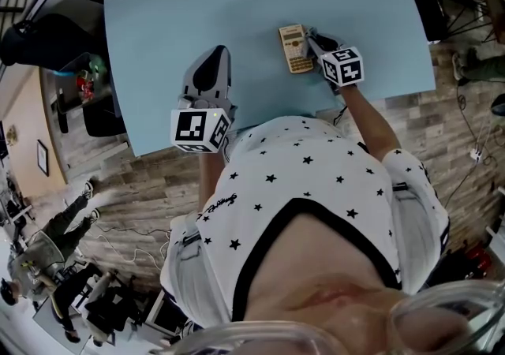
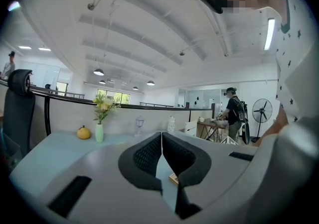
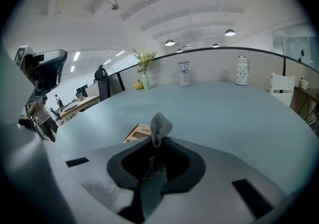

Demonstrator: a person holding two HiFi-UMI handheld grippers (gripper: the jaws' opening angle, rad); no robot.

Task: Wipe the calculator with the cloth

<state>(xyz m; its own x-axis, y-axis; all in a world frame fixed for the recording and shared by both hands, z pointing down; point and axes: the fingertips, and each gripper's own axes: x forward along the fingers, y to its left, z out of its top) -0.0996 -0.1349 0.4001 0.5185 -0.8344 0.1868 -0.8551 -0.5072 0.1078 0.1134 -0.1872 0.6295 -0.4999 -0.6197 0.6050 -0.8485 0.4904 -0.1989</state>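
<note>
We see the left gripper [image 1: 218, 57] over the blue table [image 1: 237, 6], jaws pressed together with nothing between them. To its right the calculator [image 1: 294, 48] lies flat near the table's near edge. The right gripper [image 3: 157, 143] is clamped on a grey cloth [image 3: 160, 126], and a tuft pokes up past the jaws, just beside the calculator. Contact between cloth and calculator is unclear. Vase [image 2: 99, 131] and yellow fruit [image 2: 83, 132] stand at the far end, well apart.
</note>
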